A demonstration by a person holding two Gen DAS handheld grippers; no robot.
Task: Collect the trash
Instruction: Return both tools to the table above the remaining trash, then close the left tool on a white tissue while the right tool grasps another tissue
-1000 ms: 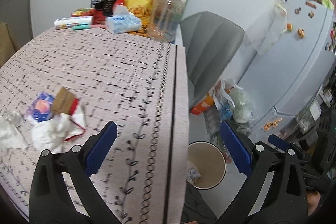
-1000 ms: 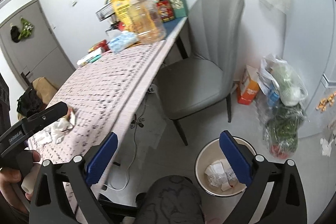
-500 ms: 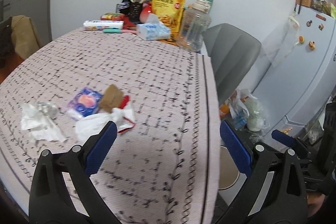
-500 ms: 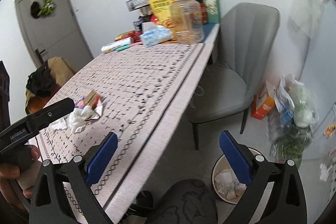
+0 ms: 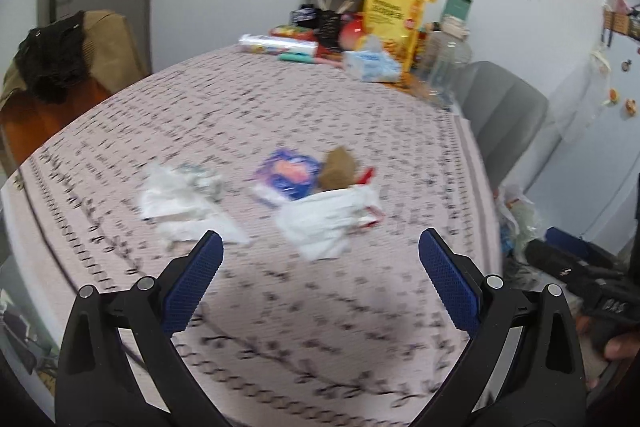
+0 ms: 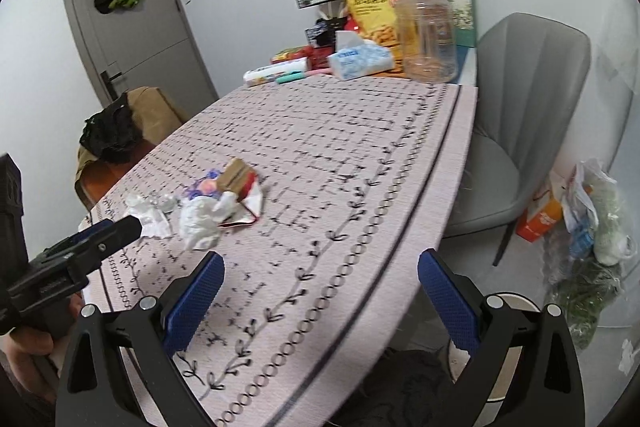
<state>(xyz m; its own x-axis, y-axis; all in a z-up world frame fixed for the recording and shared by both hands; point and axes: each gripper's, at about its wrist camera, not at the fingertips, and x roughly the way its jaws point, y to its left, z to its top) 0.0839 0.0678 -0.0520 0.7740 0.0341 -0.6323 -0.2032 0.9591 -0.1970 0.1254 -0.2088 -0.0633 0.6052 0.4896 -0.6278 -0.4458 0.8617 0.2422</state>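
While over tablecloth (image 5: 320,99): left gripper (image 5: 320,267) (jaws wide) near crumpled tissue (image 5: 320,219).

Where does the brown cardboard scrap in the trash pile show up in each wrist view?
Left wrist: brown cardboard scrap sits just right of centre, beside the blue wrapper.
Right wrist: scrap lies left of centre on the tablecloth.
Shared landmark: tissue pack at the table's far end.

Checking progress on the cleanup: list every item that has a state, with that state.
Left tongs: open, empty.
Right tongs: open, empty.
Tissue wad: crumpled, on table.
Blue wrapper: flat, on table.
Jar: upright, looks empty.
Tissue pack: open, tissue sticking out.
Door: shut.
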